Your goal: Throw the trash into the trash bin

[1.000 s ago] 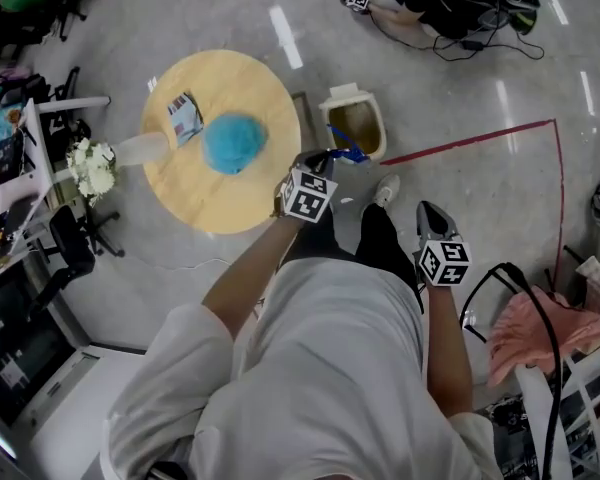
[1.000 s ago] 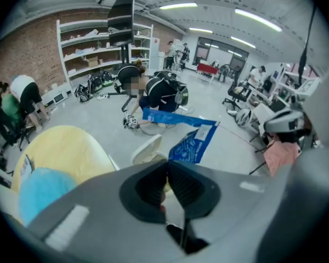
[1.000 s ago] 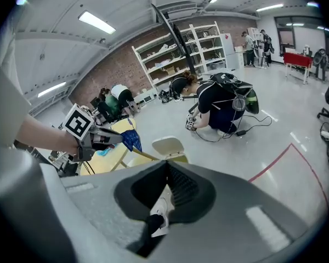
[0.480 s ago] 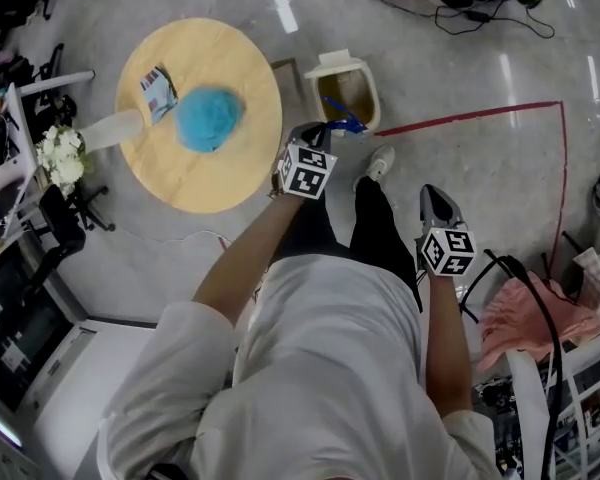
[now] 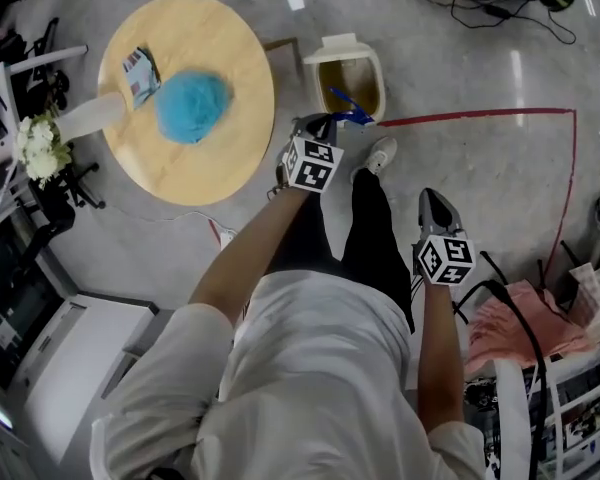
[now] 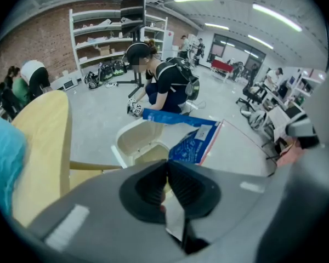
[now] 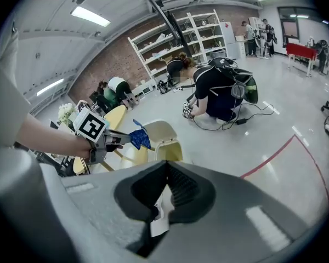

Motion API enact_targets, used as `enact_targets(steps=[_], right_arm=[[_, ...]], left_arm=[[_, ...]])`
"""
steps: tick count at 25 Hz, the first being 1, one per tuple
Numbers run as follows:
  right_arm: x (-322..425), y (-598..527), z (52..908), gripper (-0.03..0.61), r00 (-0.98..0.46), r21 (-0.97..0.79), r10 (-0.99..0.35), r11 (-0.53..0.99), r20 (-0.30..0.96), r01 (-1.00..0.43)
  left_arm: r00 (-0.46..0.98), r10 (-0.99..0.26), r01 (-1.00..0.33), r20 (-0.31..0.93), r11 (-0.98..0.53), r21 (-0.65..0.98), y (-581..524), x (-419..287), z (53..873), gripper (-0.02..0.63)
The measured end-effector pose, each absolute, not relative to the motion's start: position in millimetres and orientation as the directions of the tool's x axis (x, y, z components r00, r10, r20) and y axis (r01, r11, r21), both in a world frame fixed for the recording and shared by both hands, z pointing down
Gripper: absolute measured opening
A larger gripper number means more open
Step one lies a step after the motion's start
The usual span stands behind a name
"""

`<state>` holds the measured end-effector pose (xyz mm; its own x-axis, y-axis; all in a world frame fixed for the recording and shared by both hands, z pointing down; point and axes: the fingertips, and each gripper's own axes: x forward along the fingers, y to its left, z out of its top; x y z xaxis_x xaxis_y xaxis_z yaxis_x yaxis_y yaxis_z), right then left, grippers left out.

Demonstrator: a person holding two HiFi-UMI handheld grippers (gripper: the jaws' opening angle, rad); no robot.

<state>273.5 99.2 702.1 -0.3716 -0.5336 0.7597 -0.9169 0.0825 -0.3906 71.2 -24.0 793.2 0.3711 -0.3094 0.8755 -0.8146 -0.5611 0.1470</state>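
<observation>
The trash is a blue plastic wrapper (image 5: pixel 352 116) (image 6: pixel 193 142), and my left gripper (image 5: pixel 325 121) (image 6: pixel 167 166) is shut on its corner. It hangs at the near rim of the cream trash bin (image 5: pixel 380 80) (image 6: pixel 132 141), which stands open on the floor beside the round wooden table (image 5: pixel 220 158). From the right gripper view, the left gripper (image 7: pixel 120 138) holds the wrapper (image 7: pixel 140 138) just in front of the bin (image 7: pixel 165 133). My right gripper (image 5: pixel 430 200) (image 7: pixel 165 174) is lower right, away from the bin, jaws shut with nothing gripped.
On the table lie a blue fluffy ball (image 5: pixel 192 106) and a small packet (image 5: pixel 140 68). My shoe (image 5: pixel 378 155) is beside the bin. A red tape line (image 5: pixel 480 116) crosses the floor. A person (image 6: pixel 172 84) crouches beyond the bin. Pink cloth (image 5: pixel 520 318) lies at right.
Both grippers have sunk lower. The left one still carries the blue wrapper at the bin's near rim. The table and bin have drifted up in the head view.
</observation>
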Motion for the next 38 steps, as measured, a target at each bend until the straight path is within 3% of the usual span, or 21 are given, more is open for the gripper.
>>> enact_targets(steps=[38], right_arm=[[234.9, 69.4, 862.3, 0.002, -0.464, -0.486, -0.486, 0.090, 0.740, -0.869]], left_arm=[[0.320, -0.298, -0.851, 0.899, -0.507, 0.135, -31.6, 53.8, 984.8, 0.011]])
